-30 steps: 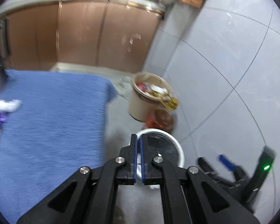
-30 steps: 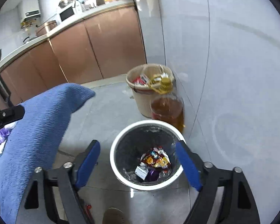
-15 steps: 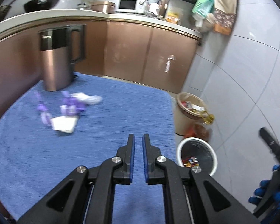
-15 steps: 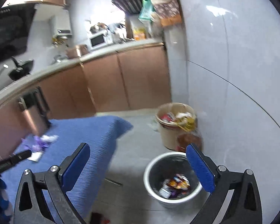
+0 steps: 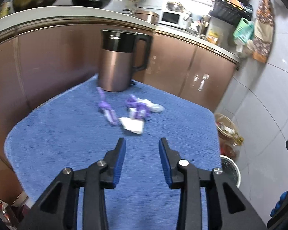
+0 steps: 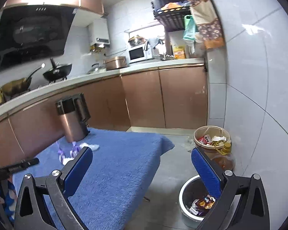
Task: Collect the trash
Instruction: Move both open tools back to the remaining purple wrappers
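Trash lies on the blue-covered table (image 5: 67,143): a purple wrapper (image 5: 107,111), a crumpled purple and white wrapper (image 5: 139,109), a white tissue (image 5: 155,106) and a white paper scrap (image 5: 133,125). My left gripper (image 5: 142,143) is open and empty, just short of the paper scrap. My right gripper (image 6: 142,157) is open wide and empty, above the table's right edge. The white-rimmed trash bin (image 6: 192,201) stands on the floor below it with wrappers inside; it also shows in the left wrist view (image 5: 232,170). The wrappers show small in the right wrist view (image 6: 67,151).
A copper kettle (image 5: 119,63) stands at the table's far end behind the trash. A tan bin full of rubbish (image 6: 211,138) and an oil bottle (image 6: 223,159) stand by the tiled wall. Brown cabinets (image 6: 163,99) run behind the table.
My left gripper has swung from over the bin to over the table and opened. My right gripper has risen and turned from the bin toward the table, staying open.
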